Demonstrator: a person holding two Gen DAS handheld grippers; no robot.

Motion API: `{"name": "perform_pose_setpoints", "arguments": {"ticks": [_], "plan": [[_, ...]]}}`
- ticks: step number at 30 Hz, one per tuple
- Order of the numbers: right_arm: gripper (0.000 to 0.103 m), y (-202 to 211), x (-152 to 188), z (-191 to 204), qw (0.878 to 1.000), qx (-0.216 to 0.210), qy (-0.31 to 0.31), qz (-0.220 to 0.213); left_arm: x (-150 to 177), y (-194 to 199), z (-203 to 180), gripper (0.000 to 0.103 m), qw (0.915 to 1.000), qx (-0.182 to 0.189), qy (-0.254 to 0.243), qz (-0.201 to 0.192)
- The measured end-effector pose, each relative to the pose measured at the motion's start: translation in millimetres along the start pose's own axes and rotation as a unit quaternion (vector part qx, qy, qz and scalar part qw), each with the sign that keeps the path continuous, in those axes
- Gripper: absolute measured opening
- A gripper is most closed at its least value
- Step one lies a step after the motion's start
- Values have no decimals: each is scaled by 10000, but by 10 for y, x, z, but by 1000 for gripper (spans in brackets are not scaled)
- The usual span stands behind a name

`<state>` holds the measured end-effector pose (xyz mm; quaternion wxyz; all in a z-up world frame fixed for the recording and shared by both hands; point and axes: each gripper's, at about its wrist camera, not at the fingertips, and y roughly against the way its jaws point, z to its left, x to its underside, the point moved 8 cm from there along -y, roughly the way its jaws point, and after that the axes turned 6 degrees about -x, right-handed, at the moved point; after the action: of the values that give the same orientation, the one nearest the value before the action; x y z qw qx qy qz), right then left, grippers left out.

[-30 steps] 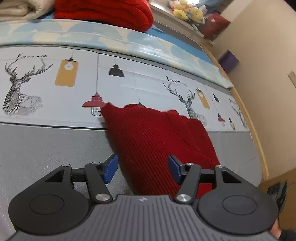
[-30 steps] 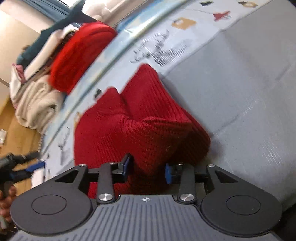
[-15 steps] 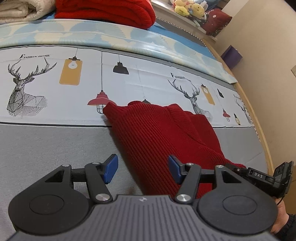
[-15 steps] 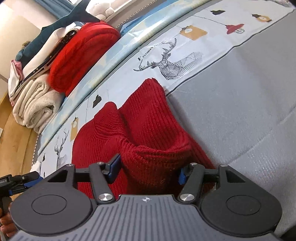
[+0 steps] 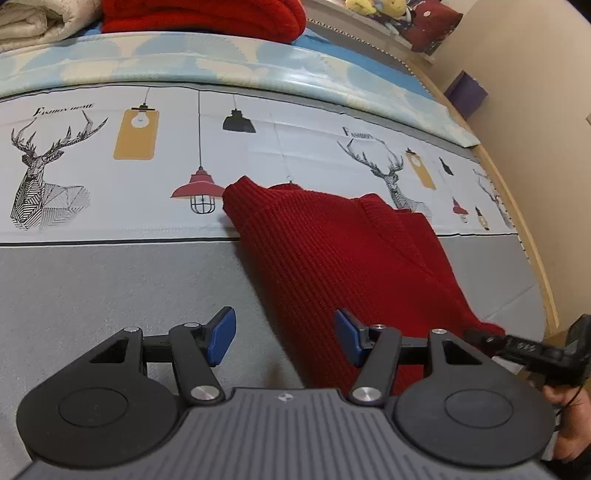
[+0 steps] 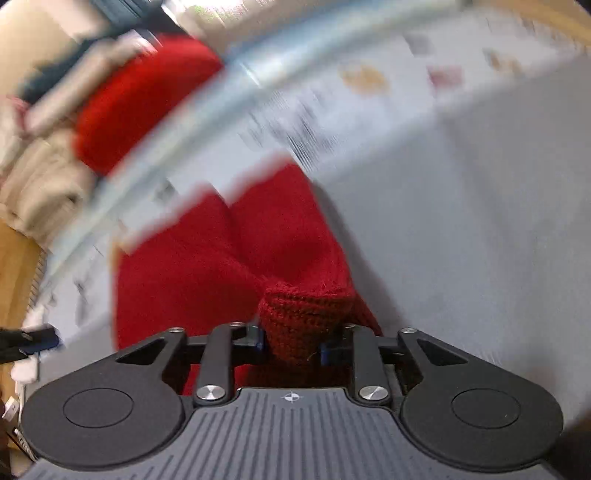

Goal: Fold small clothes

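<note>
A small red knit sweater [image 5: 332,251] lies on a grey mat with a deer-and-lamp print. My left gripper [image 5: 284,336] is open and empty, its blue pads above the sweater's near left edge. The other gripper's tip [image 5: 524,347] shows at the sweater's right end. In the blurred right wrist view, my right gripper [image 6: 291,343] is shut on a bunched fold of the red sweater [image 6: 303,314], held just above the rest of the garment [image 6: 207,258].
A folded red knit [image 5: 203,14] and a cream blanket [image 5: 33,22] are stacked behind the mat, also in the right wrist view [image 6: 140,96]. Plush toys [image 5: 380,7] sit at the back right. The wooden edge [image 5: 532,236] and wall run along the right.
My right gripper opened half a second ago and has shut again on a fold of the sweater, now moving fast. The left gripper stays open and has edged closer.
</note>
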<state>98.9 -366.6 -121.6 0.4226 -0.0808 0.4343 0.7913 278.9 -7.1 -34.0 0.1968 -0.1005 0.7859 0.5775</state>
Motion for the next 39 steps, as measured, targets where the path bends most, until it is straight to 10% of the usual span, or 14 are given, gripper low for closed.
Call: {"name": "perform_pose_setpoints", "arguments": {"ticks": [10, 14, 17, 21, 25, 31, 39], "plan": [[48, 444, -366, 496, 9888, 250, 1461, -195, 48, -41, -14, 64, 9999, -53, -103, 81], [49, 615, -479, 387, 9858, 879, 1370, -419, 65, -60, -112, 64, 9996, 12, -284, 80], [49, 678, -507, 363, 9881, 500, 1315, -626, 84, -90, -216, 64, 9988, 102, -468, 97], [50, 277, -401, 414, 9831, 183, 1818, -74, 170, -135, -506, 64, 9952, 325, -909, 142], [52, -290, -138, 193, 9645, 780, 2324, 984, 332, -264, -845, 64, 9866, 438, -1553, 257], [68, -443, -134, -44, 9743, 682, 1712, 1291, 677, -697, -960, 73, 9677, -79, -2410, 741], [69, -311, -628, 98, 9829, 7, 1625, 871, 276, -549, -696, 85, 9911, 214, -1246, 418]]}}
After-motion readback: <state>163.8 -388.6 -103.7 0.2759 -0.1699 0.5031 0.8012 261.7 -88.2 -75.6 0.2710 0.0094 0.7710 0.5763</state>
